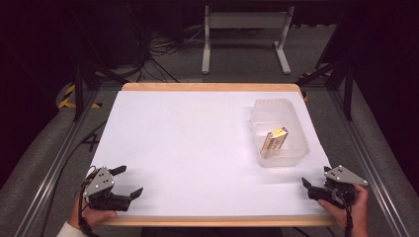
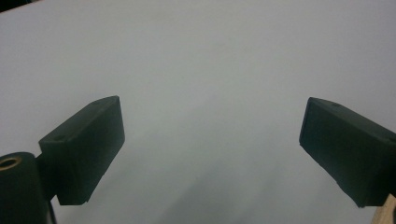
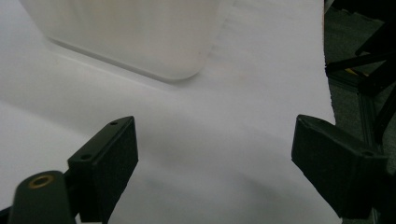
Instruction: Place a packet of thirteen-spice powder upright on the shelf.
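Observation:
A translucent plastic tub (image 1: 282,159) stands on the right side of the white table (image 1: 197,143). Inside it lies a small yellow and silver packet (image 1: 274,141), tilted against the tub's floor. My left gripper (image 1: 130,180) rests at the front left corner, jaws wide apart with nothing but white table between them (image 2: 212,140). Held in a hand at the front right corner, my right gripper (image 1: 315,176) sits just in front of the tub. Its jaws stand open and empty (image 3: 215,149), and the tub's near wall (image 3: 130,32) rises a short way ahead of them.
The table has a wooden rim (image 1: 212,87) and metal frame rails (image 1: 368,163) run along both sides. Behind the table, a white stand (image 1: 244,34) and loose cables (image 1: 158,47) sit on the grey floor. The white sheet's right edge (image 3: 327,88) lies close to my right gripper.

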A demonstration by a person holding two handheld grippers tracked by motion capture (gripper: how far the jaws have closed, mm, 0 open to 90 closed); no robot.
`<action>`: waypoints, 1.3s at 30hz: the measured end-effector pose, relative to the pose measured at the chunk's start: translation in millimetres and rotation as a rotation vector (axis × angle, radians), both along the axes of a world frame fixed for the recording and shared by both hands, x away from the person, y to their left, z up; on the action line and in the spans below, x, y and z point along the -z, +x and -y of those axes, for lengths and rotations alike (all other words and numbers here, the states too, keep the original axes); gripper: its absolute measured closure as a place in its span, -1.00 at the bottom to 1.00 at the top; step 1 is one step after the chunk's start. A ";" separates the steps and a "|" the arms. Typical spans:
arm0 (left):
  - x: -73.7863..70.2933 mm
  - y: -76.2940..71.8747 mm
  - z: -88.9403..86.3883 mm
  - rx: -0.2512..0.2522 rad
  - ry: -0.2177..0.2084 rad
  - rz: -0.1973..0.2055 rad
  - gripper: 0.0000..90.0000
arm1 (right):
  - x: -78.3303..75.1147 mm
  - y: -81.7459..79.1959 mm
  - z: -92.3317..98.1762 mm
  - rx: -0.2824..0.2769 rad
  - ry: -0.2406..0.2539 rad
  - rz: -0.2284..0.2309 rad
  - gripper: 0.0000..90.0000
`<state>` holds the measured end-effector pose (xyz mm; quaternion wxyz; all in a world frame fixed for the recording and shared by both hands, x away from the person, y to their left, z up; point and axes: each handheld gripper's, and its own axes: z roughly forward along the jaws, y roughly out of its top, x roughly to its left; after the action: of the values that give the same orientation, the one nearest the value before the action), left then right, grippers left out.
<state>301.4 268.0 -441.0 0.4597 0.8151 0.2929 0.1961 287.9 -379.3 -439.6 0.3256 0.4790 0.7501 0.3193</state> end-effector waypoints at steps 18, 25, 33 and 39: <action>2.0 -1.5 0.3 0.003 0.017 0.001 -0.84 | -2.5 -1.3 -14.0 -0.039 -0.048 0.010 -0.68; 2.6 -0.9 0.8 -0.002 0.018 -0.002 -0.84 | -2.0 -0.7 -17.2 -0.052 -0.055 0.007 -0.69; 3.4 0.9 2.2 -0.001 0.024 -0.009 -0.84 | -1.7 -1.3 -20.7 -0.064 -0.060 0.003 -0.69; 2.4 1.9 -0.1 0.006 -0.009 -0.015 -0.83 | -0.9 -1.1 -24.0 -0.092 -0.053 -0.009 -0.71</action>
<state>303.3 268.0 -443.4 0.4617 0.8154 0.2947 0.1873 286.8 -355.3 -438.7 0.3198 0.4369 0.7807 0.3119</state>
